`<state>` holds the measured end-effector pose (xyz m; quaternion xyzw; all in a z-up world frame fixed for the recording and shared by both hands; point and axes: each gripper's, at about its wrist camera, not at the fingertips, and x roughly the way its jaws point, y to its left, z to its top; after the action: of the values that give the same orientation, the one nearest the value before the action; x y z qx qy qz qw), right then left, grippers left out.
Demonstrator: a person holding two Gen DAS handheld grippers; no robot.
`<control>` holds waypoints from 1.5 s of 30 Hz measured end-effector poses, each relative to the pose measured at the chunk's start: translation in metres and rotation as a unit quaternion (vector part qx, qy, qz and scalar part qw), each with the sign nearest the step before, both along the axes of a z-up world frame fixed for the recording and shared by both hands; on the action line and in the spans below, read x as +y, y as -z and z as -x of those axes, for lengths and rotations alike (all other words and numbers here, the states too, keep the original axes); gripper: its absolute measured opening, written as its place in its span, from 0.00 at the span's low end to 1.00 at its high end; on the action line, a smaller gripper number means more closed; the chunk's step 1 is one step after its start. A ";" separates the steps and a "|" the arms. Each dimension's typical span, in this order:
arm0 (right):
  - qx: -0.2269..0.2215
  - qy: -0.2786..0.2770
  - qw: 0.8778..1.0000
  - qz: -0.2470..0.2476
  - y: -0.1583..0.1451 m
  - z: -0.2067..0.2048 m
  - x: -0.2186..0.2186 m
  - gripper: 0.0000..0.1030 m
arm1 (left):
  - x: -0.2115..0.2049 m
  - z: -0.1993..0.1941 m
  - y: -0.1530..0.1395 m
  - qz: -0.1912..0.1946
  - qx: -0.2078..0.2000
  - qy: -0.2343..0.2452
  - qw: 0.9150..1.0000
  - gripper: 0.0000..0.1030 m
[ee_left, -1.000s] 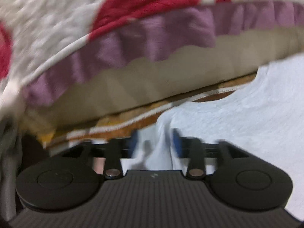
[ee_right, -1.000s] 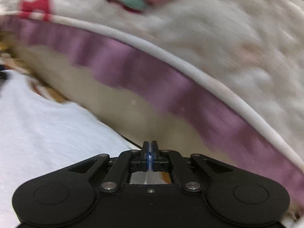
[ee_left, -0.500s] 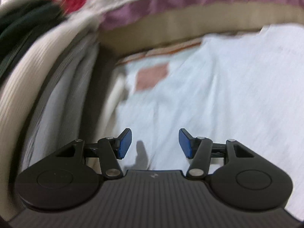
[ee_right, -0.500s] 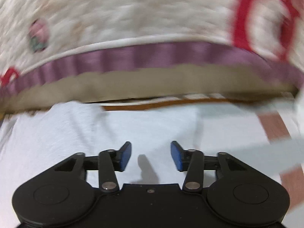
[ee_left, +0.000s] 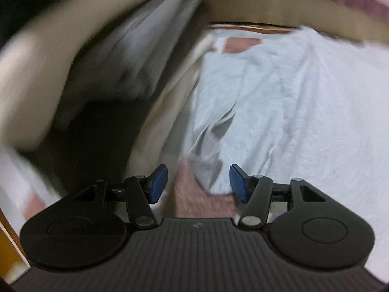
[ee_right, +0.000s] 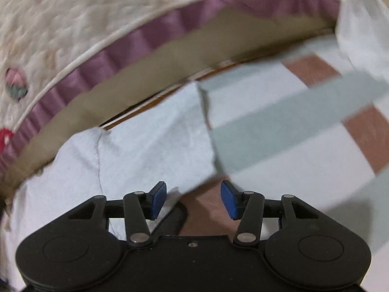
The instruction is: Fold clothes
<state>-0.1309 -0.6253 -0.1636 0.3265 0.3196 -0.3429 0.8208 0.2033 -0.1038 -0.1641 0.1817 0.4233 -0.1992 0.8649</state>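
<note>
A white garment (ee_left: 291,102) lies spread on a checked sheet. In the left wrist view its rumpled lower left corner (ee_left: 209,170) lies between the blue pads of my open left gripper (ee_left: 198,182). In the right wrist view the garment (ee_right: 145,146) fills the lower left, and its right edge runs down toward my open right gripper (ee_right: 193,200), whose jaws straddle that edge. Neither gripper is closed on the cloth.
The checked sheet (ee_right: 291,121) has white, pale green and brown squares. A quilt with a purple ruffle (ee_right: 121,48) hangs along the far side. A blurred stack of folded clothes (ee_left: 109,60) stands at the left of the left wrist view.
Both grippers have drawn back from the quilt side and dropped to the garment's near corners. The right gripper, shut a second ago, has opened. The left gripper has opened wider.
</note>
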 end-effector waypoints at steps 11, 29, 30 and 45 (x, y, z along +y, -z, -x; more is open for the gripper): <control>0.111 -0.056 0.983 0.137 -0.003 -0.022 0.019 0.01 | -0.018 0.002 0.011 0.011 -0.073 0.045 0.996 0.55; 0.106 -0.061 0.983 0.135 0.001 -0.006 0.012 0.25 | 0.003 0.017 -0.011 0.006 -0.103 -0.010 0.995 0.34; 0.104 -0.057 0.984 0.130 0.000 -0.003 0.011 0.30 | 0.008 0.018 -0.014 0.019 -0.084 -0.002 0.996 0.50; -0.095 -0.132 0.980 -0.114 0.006 0.039 0.041 0.41 | 0.030 0.050 -0.024 0.126 0.093 0.123 0.980 0.12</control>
<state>-0.1700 -0.5840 -0.1699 0.4042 0.3179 -0.1606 0.8425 0.1530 -0.0738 -0.1399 0.1026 0.4480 -0.3719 0.8065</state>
